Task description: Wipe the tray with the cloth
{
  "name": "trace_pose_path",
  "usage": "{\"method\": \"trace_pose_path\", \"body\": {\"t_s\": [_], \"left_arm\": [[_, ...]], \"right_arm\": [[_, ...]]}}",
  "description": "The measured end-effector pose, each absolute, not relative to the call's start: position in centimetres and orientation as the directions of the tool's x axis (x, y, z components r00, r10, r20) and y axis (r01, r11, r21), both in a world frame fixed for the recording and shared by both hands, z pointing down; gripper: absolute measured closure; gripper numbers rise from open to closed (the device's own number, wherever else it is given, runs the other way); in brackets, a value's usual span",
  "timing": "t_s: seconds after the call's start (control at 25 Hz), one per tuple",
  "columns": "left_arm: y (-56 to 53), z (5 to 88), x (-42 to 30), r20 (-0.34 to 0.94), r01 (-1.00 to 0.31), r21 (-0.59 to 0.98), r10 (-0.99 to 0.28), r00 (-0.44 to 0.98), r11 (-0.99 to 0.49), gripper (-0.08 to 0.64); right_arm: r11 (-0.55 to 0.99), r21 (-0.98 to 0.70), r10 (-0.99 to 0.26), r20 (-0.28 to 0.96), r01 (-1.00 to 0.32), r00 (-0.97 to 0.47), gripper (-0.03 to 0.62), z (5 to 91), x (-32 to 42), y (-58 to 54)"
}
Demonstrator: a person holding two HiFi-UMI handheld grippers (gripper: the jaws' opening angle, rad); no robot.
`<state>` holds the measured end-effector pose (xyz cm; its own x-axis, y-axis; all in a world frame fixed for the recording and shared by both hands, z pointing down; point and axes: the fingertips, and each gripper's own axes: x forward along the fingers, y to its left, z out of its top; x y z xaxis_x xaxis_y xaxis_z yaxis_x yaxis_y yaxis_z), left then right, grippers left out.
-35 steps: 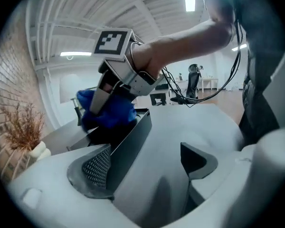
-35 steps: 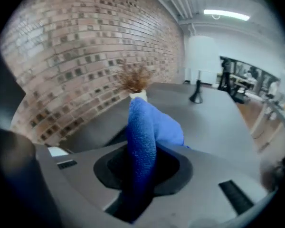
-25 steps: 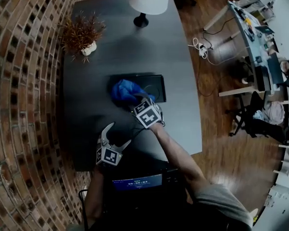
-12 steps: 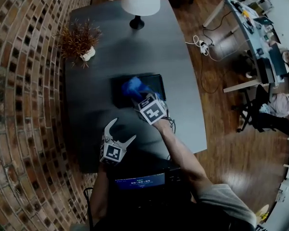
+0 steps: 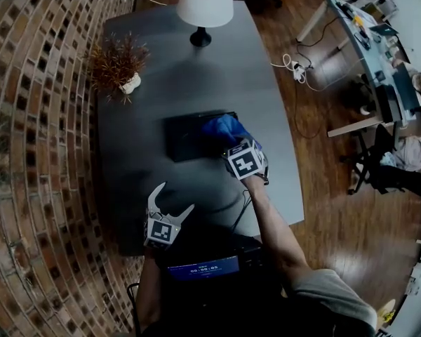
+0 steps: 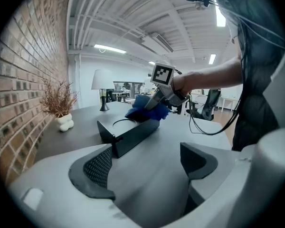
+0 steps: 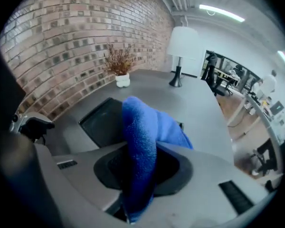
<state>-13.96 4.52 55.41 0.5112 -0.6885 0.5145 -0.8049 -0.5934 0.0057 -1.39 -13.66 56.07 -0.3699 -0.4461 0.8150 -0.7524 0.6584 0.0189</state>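
right gripper (image 7: 138, 172) clamps 1 cloth (image 5: 224, 128) at 1 tray's (image 5: 186, 137) edge.

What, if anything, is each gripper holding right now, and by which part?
The right gripper is shut on the blue cloth, pinching a bunched fold of it. The left gripper is open and holds nothing.

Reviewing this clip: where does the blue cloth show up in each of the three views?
Head view: cloth on the tray's right end, centre frame.
Left gripper view: cloth mid-frame, at the tray's far end.
Right gripper view: cloth centre, pinched between the jaws.
Shared landmark: white lamp.
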Motion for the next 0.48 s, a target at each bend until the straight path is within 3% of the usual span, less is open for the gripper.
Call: {"method": "trace_pose_path", "body": {"t_s": [0.2,0.32,0.48], "left_arm": [[3.2,54.8,-12.9,0.503,-0.779,-0.008,-0.676,0.539,-0.627,0.107],[2.2,53.7,-11.7,0.508,-0.759,-0.026,-0.663,0.551,-0.651,0.107],[1.1,52.9,-11.1,0.522,-0.75,-0.028,-0.649,0.553,-0.661,0.107]], "right_arm": [[0.815,-0.057,-0.385,0.69,-0.576,-0.613,0.494,53.7,-13.5,-14.8],[0.849,0.003,-0.348,0.756,-0.529,-0.555,0.494,56.3,-14.4,-15.6],[0.712,0.035,-0.437,0.804,-0.702,-0.403,0.492,57.2,-5.4,-18.9]]}}
